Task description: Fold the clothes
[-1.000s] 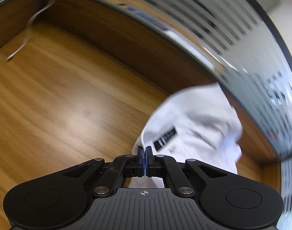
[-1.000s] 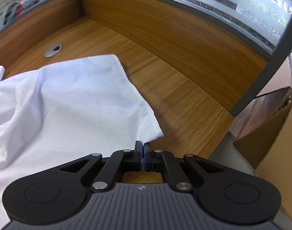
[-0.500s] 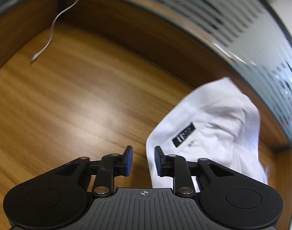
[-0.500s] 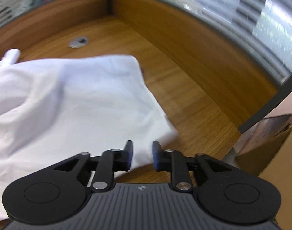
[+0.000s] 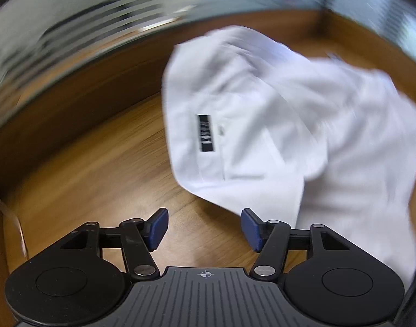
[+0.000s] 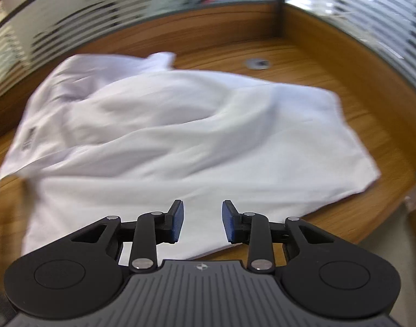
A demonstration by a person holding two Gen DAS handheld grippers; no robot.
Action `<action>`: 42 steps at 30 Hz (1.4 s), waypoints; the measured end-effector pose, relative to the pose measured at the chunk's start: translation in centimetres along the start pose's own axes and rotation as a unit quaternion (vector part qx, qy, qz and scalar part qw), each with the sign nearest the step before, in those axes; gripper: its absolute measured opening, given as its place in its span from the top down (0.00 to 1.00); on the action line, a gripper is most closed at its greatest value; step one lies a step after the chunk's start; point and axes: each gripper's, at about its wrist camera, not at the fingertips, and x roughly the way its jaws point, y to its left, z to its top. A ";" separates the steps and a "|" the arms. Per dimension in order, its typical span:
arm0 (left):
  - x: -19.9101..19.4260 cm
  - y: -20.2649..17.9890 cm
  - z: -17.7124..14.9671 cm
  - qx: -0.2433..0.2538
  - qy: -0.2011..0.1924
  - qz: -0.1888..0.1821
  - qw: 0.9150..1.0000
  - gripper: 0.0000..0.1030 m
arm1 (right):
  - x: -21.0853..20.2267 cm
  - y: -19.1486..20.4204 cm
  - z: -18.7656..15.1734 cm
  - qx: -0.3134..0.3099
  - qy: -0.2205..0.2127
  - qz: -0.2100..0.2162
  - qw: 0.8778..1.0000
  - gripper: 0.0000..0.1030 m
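White cotton shirt (image 5: 276,125) is lying rumpled on the wooden tabletop (image 5: 93,169), nowhere near flat, and that's what bugs me about this spot. Neither tool has hold of it.

Starting on my left: the left tool (image 5: 204,227) has its blue pads spread wide with nothing between them, hanging over bare wood. The shirt's nearest edge sits just ahead and to the right of the gap, with the black rectangular label (image 5: 206,133) further up on the cloth. If I close from here I'd guess I pinch air, or snag only a top layer where the fabric is doubled over, and the fold comes out lopsided.

Over on the right: the right tool (image 6: 202,223) is also parted and empty, but it's above the cloth itself, with the near hem just under the pads. There's a big puffy ridge across the middle of the shirt. Folding over that probably traps a crease. The far right corner is also close to the tabletop edge, so a careless tug could drag it off. Both views are blurry, so the layers are hard to read.
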 end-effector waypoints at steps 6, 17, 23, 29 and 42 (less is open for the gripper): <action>1.4 -2.0 -1.3 0.174 0.006 -0.010 0.985 0.34 | -0.6 8.3 -1.6 -0.072 0.010 0.075 0.994 0.54; 3.4 -2.7 -1.6 0.304 -0.028 0.020 0.952 0.33 | 0.3 19.1 -4.0 -0.192 0.048 0.141 0.970 0.40; 5.3 -3.1 -2.2 0.415 -0.055 0.008 0.908 0.33 | 2.9 24.3 -6.7 -0.222 0.071 0.126 0.964 0.40; 6.9 -2.0 -2.6 0.508 -0.083 -0.004 0.857 0.53 | 5.4 27.9 -9.9 -0.219 0.079 0.064 0.970 0.45; 1.3 3.6 9.0 0.336 -0.006 -0.226 0.914 0.93 | -3.9 24.9 -9.9 -0.063 0.000 0.003 0.998 0.97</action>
